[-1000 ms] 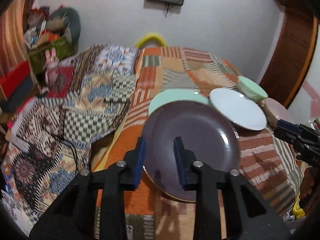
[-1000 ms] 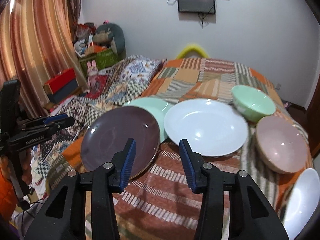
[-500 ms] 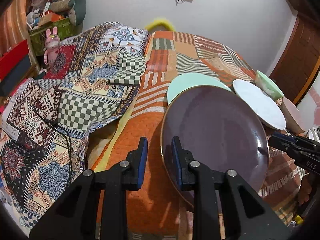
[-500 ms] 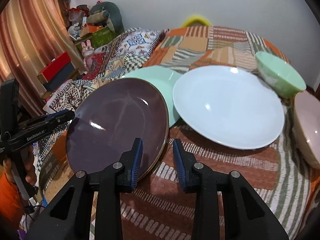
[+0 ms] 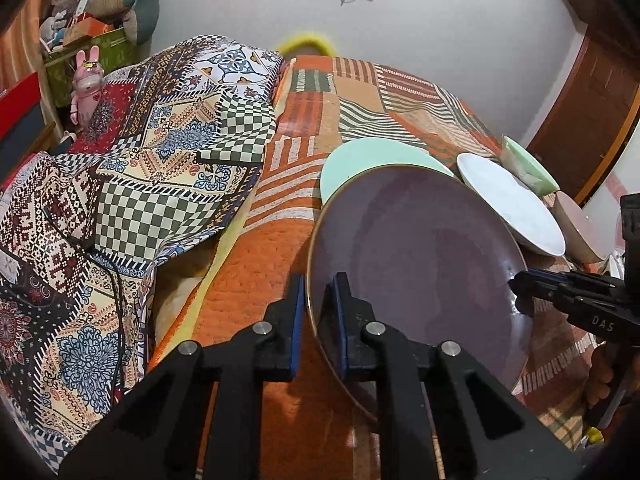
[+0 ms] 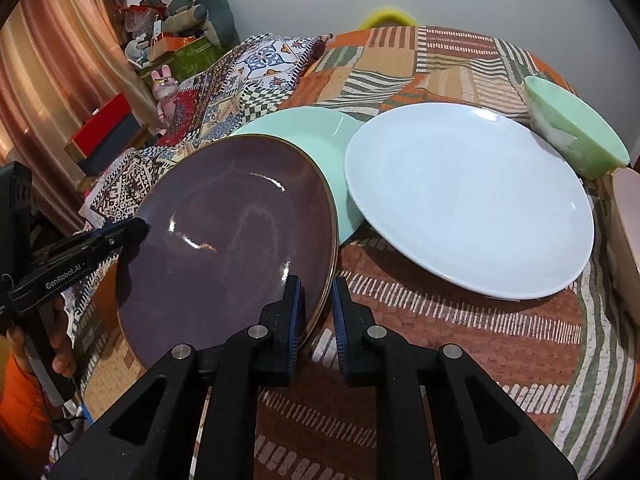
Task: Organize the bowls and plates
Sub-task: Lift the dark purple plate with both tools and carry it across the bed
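The left gripper (image 5: 318,320) has its jaws nearly shut, one on each side of the rim of the purple plate (image 5: 416,256). Half a second ago they stood wider, with the rim just between them. The right gripper (image 6: 318,320) does the same at the plate's other edge, its jaws squeezed in closer than before. Both grip the plate now, and it sits tilted, its near rim lifted off the bed (image 6: 440,320). In the right wrist view the purple plate lies at 9 o'clock from the white plate (image 6: 468,200), and its far edge covers part of the mint plate (image 6: 320,136) behind it at 12 o'clock. The plate looks bigger in both views than it did a second ago, because the grippers have come closer. Farther back, at 2 o'clock, the green bowl (image 6: 576,136) sits tipped beside the white plate. A pink bowl (image 6: 626,216) peeks in at 3 o'clock. A patterned quilt (image 5: 152,160) lies at 10 o'clock.
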Demonstrator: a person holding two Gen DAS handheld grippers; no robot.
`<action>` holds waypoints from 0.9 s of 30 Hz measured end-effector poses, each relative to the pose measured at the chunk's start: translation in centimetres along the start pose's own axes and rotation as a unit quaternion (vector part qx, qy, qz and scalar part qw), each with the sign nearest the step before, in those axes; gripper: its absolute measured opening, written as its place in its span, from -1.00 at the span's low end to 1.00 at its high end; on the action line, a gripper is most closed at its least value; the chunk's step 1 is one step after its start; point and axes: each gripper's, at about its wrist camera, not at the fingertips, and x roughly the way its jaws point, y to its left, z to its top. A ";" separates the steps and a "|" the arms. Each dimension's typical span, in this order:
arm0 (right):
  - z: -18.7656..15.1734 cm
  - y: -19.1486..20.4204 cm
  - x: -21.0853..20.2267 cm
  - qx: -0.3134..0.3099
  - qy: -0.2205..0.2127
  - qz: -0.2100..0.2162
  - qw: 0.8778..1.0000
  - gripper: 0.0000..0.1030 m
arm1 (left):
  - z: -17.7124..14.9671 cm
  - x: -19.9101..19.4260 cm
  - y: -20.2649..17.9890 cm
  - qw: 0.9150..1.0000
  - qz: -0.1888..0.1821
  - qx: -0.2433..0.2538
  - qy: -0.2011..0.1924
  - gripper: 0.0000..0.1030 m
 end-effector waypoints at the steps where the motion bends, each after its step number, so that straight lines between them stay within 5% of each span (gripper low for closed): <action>1: 0.0 0.0 0.0 0.001 0.000 0.000 1.000 -0.72 | 0.0 0.0 0.0 1.000 0.001 0.001 0.000 -0.74; 14: -0.1 -0.1 -0.9 0.016 -0.012 0.012 1.000 -0.74 | -1.2 -1.5 -0.6 1.000 0.008 0.005 0.011 -0.74; 27: -0.9 -0.3 -4.0 0.013 -0.037 0.007 0.999 -0.73 | -1.6 -4.5 -3.0 1.000 -0.006 0.006 -0.019 -0.74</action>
